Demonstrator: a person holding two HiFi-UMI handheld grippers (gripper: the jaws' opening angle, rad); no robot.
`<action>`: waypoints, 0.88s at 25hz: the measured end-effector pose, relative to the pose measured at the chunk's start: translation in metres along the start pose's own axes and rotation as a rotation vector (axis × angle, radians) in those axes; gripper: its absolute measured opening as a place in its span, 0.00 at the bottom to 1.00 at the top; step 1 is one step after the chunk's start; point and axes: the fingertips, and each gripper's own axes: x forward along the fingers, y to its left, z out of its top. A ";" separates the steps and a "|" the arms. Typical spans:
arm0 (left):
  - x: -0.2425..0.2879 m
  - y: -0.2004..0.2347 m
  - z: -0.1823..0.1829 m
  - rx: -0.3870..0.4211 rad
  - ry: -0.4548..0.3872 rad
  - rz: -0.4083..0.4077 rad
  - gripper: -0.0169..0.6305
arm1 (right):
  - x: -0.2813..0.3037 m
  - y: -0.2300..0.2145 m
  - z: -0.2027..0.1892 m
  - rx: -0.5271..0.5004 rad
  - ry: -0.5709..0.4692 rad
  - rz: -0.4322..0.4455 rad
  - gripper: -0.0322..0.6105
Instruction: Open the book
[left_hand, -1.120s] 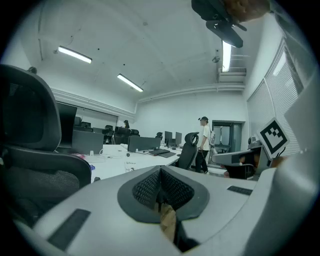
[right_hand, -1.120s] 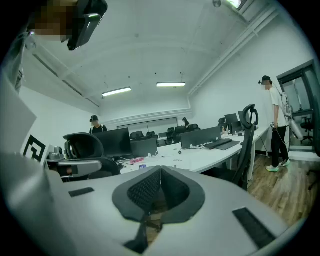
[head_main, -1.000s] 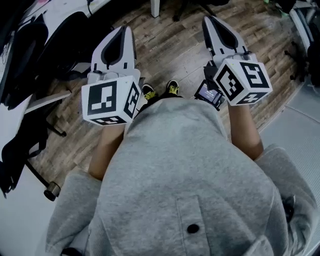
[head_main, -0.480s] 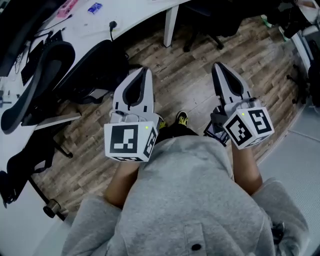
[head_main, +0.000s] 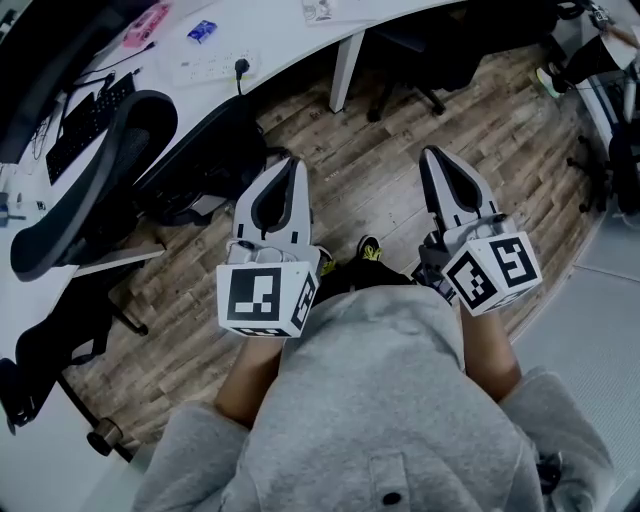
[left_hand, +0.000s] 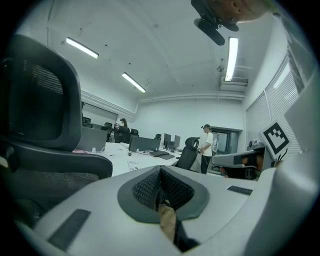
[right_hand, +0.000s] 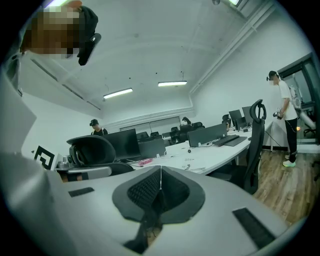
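Head view: white plastic left gripper (head_main: 292, 168) and matching right gripper (head_main: 433, 155) aim over the plank floor toward the curved white desk (head_main: 300, 45), no book visible; left gripper view: jaws pressed together, empty; right gripper view: likewise, book perhaps on the desk ahead.

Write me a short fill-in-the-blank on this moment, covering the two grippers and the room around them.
1. The left gripper and the right gripper both have their fingers ____.
2. Between each gripper's fingers there is ____.
3. The floor below the grippers is made of ____ planks.
4. The desk across the top of the head view is ____ in colour.
Missing words: shut; nothing; wooden; white.
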 end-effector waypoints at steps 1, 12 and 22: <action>-0.001 0.000 0.000 -0.002 0.000 -0.004 0.04 | -0.001 0.002 -0.001 -0.005 0.003 -0.002 0.09; -0.006 0.002 0.002 0.004 -0.019 -0.021 0.04 | 0.002 0.007 0.006 -0.024 -0.032 -0.014 0.09; 0.018 0.007 0.006 0.028 -0.027 -0.006 0.04 | 0.030 -0.008 0.012 -0.011 -0.058 0.025 0.09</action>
